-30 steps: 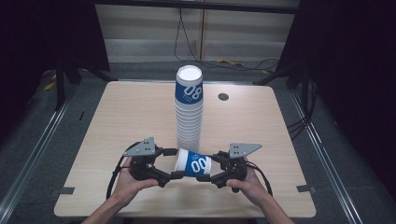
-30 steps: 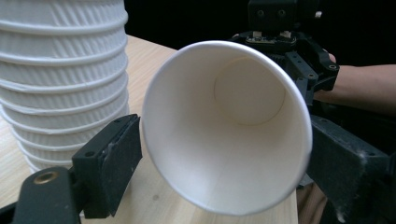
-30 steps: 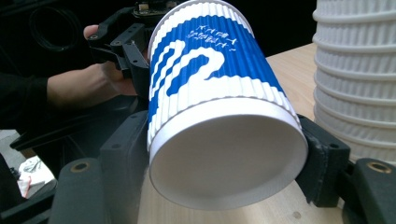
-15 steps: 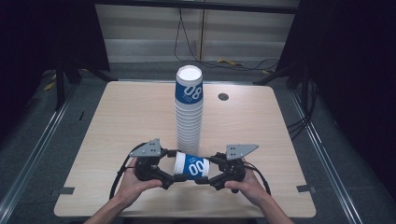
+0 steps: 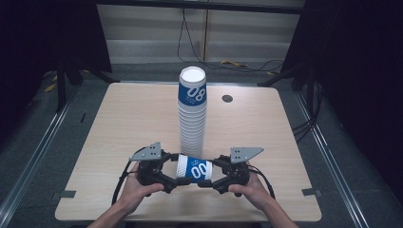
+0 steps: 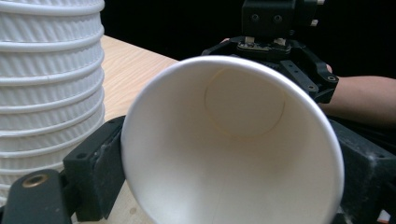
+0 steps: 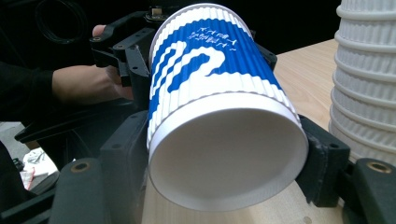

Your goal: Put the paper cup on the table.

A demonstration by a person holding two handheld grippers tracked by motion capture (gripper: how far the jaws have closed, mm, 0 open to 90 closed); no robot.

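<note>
A blue-and-white ribbed paper cup (image 5: 194, 168) lies on its side in the air, just above the table's near edge, held between both grippers. My left gripper (image 5: 175, 170) is shut on its rim end. The left gripper view looks straight into the cup's white mouth (image 6: 233, 154), with a black jaw pressed against each side. My right gripper (image 5: 214, 172) is shut on the base end. In the right gripper view the cup's bottom (image 7: 224, 172) faces the camera between the jaws. A tall stack of the same cups (image 5: 192, 118) stands upright just behind.
The light wooden table (image 5: 119, 123) has a small dark round cap (image 5: 227, 98) at the back right. The stack (image 6: 46, 93) rises close beside the held cup, and in the right gripper view the stack (image 7: 369, 79) is at the right. Dark floor and cables surround the table.
</note>
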